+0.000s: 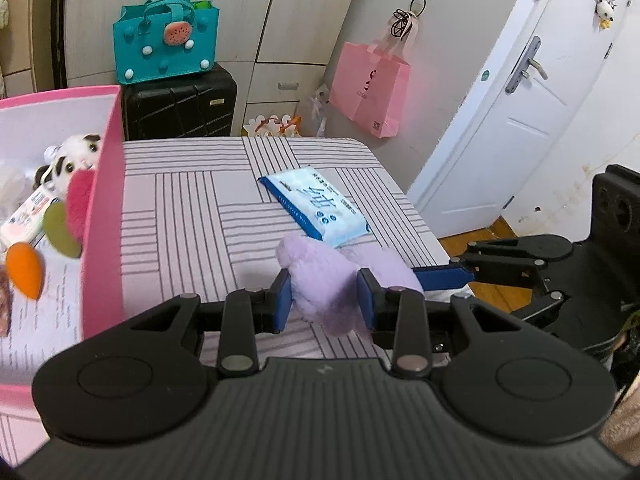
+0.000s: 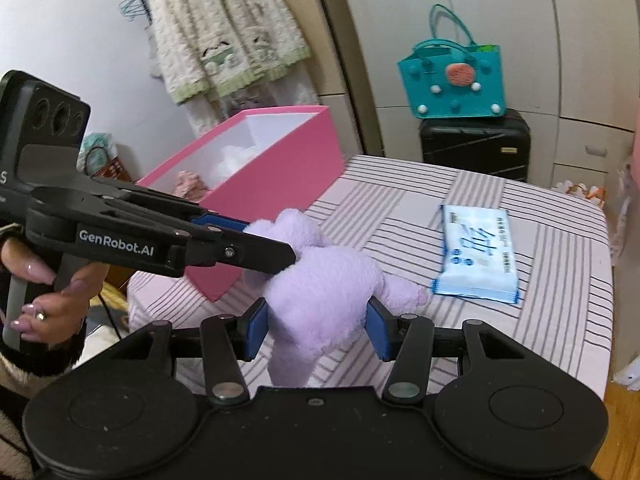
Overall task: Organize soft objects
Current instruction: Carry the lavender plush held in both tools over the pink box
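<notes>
lilac plush toy (image 2: pixel 320 300) clamped by jaws of both left gripper (image 1: pixel 325 300) & right gripper (image 2: pixel 318 330), held above striped bench (image 1: pixel 192 200), wipes pack (image 1: pixel 316 204) lying on it, pink box (image 2: pixel 280 168) at bench edge, white door (image 1: pixel 520 128) beyond

Fluffy purple plush toy (image 2: pixel 320 292), glossy plastic wipes pack (image 2: pixel 476 254), matt striped cloth cover (image 1: pixel 192 208), smooth pink box (image 2: pixel 276 168)
</notes>
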`<control>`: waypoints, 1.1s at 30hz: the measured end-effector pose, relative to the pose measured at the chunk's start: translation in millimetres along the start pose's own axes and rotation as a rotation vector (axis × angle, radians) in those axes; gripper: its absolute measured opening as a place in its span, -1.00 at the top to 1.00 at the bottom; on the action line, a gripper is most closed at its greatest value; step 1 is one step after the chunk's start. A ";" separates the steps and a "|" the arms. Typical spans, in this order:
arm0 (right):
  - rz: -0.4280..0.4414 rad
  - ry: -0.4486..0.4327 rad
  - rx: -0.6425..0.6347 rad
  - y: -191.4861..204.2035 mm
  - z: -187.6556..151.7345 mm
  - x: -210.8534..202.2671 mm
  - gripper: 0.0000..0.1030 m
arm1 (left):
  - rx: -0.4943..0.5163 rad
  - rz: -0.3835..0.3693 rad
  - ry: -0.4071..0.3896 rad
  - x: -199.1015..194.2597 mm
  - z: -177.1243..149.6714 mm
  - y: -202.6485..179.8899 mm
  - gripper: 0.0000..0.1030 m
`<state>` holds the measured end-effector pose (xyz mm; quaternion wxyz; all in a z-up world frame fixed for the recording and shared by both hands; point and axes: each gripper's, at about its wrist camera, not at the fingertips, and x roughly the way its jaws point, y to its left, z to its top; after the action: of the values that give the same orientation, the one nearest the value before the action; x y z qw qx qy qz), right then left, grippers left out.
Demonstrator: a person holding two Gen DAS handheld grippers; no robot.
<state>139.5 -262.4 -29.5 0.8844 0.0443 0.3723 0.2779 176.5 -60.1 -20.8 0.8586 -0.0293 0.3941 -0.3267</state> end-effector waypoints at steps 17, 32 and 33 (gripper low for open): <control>0.146 0.083 -0.072 62.1 8.5 3.7 -0.10 | -0.044 -0.004 0.057 -74.8 -30.3 31.3 0.36; 0.209 0.121 -0.123 108.6 31.4 15.7 -0.10 | -0.044 0.002 0.027 -128.4 -47.1 59.1 0.33; 0.208 0.119 -0.132 111.8 33.6 16.7 -0.10 | -0.045 -0.001 0.023 -131.5 -47.3 61.9 0.33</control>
<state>120.7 -155.3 15.9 0.8282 0.0080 0.3985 0.3940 114.3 75.1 14.1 0.8529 -0.0449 0.4111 -0.3188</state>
